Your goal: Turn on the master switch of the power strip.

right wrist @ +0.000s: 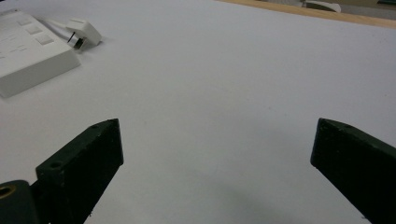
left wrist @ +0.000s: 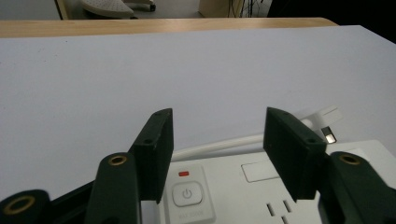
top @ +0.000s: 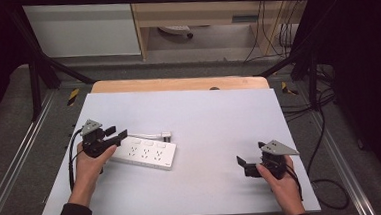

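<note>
High view, tabletop (top: 199,117): pale grey sheet over a wooden top, whose far edge shows as a tan strip.
High view, power strip (top: 146,153): white, lying flat at the left of the tabletop, long side running left to right and slightly toward the near edge.
High view, cord (top: 147,136): white, running along the far side of the power strip and ending in a plug (top: 166,136) just beyond its far right corner.
High view, left gripper (top: 116,134): held in the left hand (top: 89,166), over the left end of the power strip, fingers pointing right.
High view, right gripper (top: 246,165): held in the right hand (top: 278,182) near the right front of the tabletop, well apart from the power strip, fingers pointing left.
Left gripper view, fingers (left wrist: 156,149): spread, nothing pinched; both stand above the near end of the power strip (left wrist: 261,186).
Left gripper view, switch (left wrist: 187,193): square button with a small red light just beyond it, below the gap and close to the left finger.
Left gripper view, plug (left wrist: 327,123): lying past the right finger, at the end of the cord (left wrist: 219,145).
Right gripper view, fingers (right wrist: 88,163): spread wide over bare tabletop (right wrist: 224,84), nothing between them.
Right gripper view, power strip (right wrist: 28,51): far off at the upper left, with the plug (right wrist: 84,31) beside it.
</note>
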Motion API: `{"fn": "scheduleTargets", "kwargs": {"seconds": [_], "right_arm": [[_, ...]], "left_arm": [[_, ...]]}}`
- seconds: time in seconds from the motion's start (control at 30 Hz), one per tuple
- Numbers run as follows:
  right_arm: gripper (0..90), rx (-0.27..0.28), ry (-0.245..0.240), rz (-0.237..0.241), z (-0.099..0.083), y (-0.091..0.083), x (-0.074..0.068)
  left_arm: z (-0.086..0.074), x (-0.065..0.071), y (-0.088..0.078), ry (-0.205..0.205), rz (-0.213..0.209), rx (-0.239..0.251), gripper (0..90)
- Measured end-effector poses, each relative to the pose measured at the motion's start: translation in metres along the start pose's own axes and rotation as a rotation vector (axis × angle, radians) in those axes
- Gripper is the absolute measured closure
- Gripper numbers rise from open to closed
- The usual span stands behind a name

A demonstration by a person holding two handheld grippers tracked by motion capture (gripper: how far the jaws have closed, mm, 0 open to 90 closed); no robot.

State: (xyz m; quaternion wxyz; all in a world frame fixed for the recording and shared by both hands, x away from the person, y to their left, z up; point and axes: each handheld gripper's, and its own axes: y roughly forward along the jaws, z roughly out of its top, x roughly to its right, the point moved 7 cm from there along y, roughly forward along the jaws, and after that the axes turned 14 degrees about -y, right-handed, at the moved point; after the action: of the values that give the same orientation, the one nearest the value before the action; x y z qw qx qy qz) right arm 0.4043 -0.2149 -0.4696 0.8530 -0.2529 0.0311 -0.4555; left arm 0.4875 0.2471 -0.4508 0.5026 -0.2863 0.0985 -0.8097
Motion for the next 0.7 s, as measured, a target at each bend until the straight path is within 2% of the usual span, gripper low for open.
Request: {"fn": "scheduleTargets", "kwargs": {"seconds": [0.23, 0.4, 0.53, 0.63, 0.7], "right_arm": [[2.8, 0.0, 0.005, 0.003, 0.0, 0.0, 0.0], [2.8, 0.001, 0.004, 0.002, 0.0, 0.0, 0.0], [2.8, 0.001, 0.003, 0.001, 0.0, 0.0, 0.001], [2.8, 0.001, 0.003, 0.002, 0.0, 0.0, 0.001], [2.8, 0.002, 0.003, 0.001, 0.0, -0.001, 0.001]], "left_arm": [[0.001, 0.004, 0.0, 0.014, -0.001, 0.005, 34.4], [0.002, 0.008, 0.001, 0.016, 0.012, 0.012, 23.0], [0.002, 0.014, 0.001, 0.016, -0.014, 0.013, 11.1], [0.002, 0.017, 0.001, 0.018, -0.017, 0.012, 9.3], [0.001, 0.02, 0.001, 0.006, -0.031, 0.002, 9.1]]}}
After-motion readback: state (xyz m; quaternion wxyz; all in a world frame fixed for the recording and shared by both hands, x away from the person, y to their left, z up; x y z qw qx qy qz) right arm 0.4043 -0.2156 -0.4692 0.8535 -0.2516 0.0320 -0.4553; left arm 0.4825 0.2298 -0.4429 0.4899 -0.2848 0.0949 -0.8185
